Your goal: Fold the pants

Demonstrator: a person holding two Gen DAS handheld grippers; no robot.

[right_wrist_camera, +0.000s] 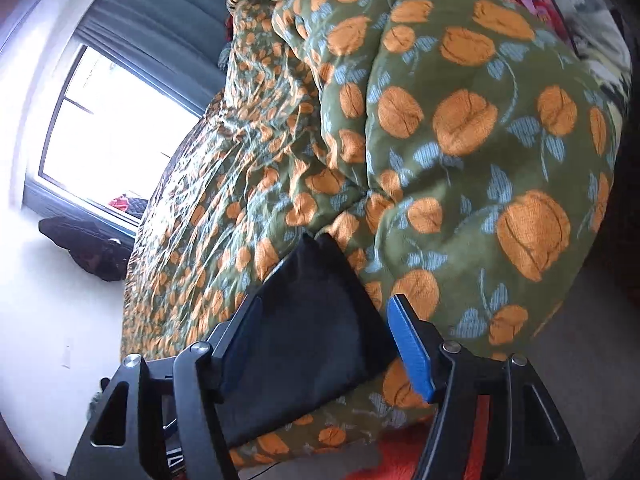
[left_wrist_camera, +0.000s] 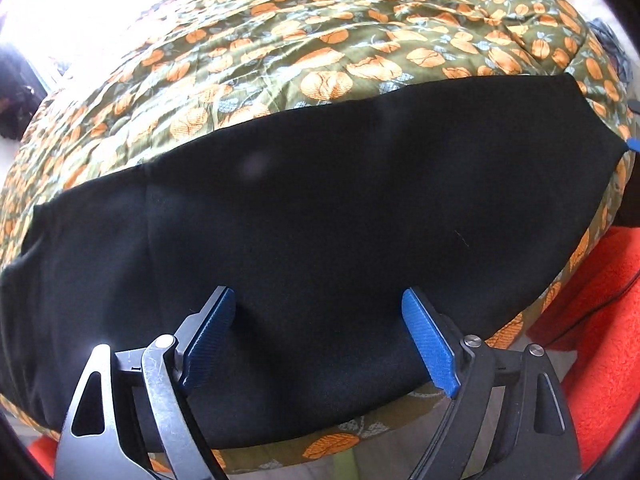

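The black pants (left_wrist_camera: 320,208) lie flat across the near edge of a bed covered by a green quilt with orange flowers (left_wrist_camera: 320,32). My left gripper (left_wrist_camera: 318,308) is open, its blue pads (left_wrist_camera: 430,344) spread wide over the near edge of the pants. In the right wrist view one end of the pants (right_wrist_camera: 316,320) lies between the open jaws of my right gripper (right_wrist_camera: 324,316). A blue tip of the right gripper (left_wrist_camera: 633,144) shows at the pants' far right corner in the left wrist view.
A bunched fold of the quilt (right_wrist_camera: 460,120) rises to the right. A bright window (right_wrist_camera: 120,128) and a dark bag (right_wrist_camera: 88,248) lie beyond the bed. An orange fleece fabric (left_wrist_camera: 600,320) lies below the bed edge at right.
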